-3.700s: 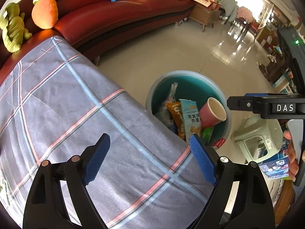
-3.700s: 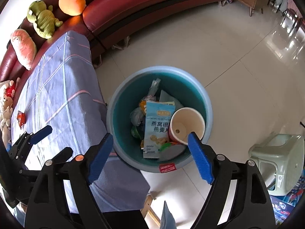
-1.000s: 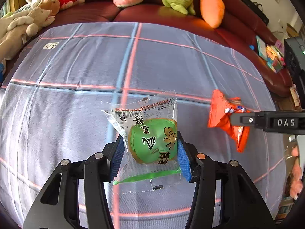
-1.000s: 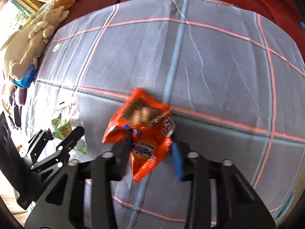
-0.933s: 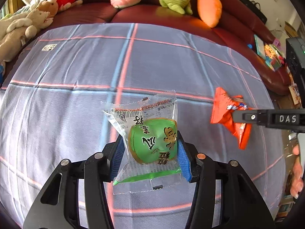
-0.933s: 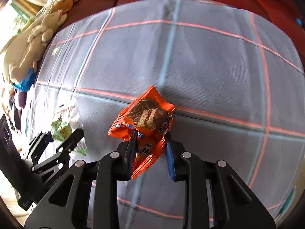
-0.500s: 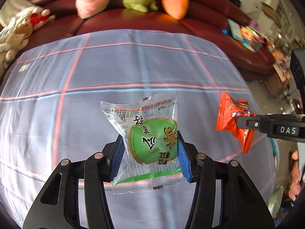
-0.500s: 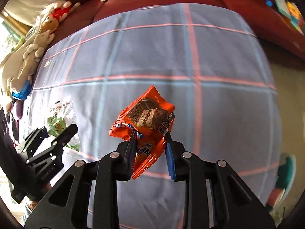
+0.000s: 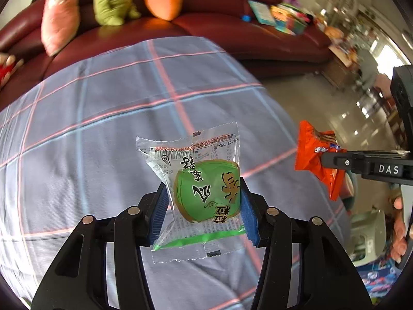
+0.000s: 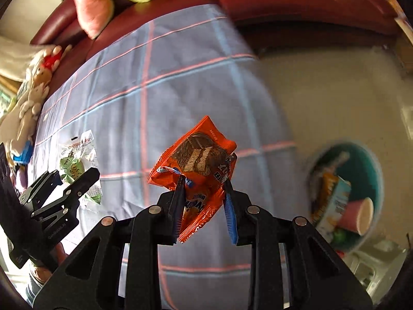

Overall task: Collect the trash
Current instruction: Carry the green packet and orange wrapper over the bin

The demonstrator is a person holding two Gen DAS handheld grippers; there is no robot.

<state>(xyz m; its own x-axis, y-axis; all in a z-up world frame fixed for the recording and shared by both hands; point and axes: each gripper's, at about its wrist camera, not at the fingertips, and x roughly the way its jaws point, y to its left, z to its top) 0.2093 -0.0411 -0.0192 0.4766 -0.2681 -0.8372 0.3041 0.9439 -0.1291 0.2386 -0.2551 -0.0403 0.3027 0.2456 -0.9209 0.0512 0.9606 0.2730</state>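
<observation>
Two wrappers, green wrapper [image 9: 204, 188] pinched in left tongs [image 9: 202, 206], orange wrapper [image 10: 198, 170] in right tongs [image 10: 204, 201] (one teal bin [image 10: 371, 160] nearby)

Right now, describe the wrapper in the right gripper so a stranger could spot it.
Above the plaid tablecloth, find the right gripper near the teal bin. It pinches an orange wafer wrapper; the left gripper's packet is clear and green.
</observation>
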